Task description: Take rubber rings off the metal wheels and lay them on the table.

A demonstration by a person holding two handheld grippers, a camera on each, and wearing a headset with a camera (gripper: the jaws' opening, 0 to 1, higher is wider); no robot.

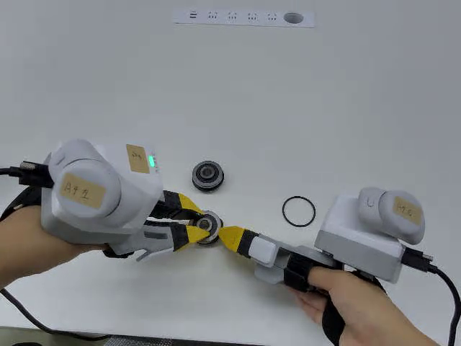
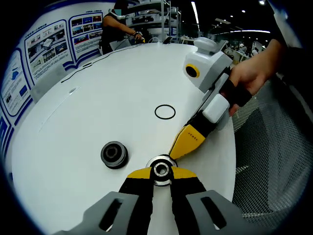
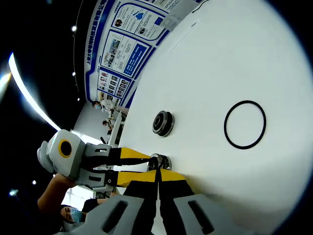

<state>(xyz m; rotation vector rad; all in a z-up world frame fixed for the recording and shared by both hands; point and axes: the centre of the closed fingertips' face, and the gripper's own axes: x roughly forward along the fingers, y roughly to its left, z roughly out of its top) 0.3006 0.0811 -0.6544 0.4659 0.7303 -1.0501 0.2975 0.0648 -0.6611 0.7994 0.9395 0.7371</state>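
Left gripper (image 1: 199, 220) clamps wheel (image 1: 209, 225), axle upright; right gripper (image 1: 230, 236) nips its rim.

A white desk (image 1: 346, 108) spreads beyond the fingers (image 2: 138, 173), a socket strip (image 1: 243, 16) at its far edge. Farther off, blue-and-white posters (image 2: 54, 39) line a wall under ceiling strip lights (image 2: 195, 10).
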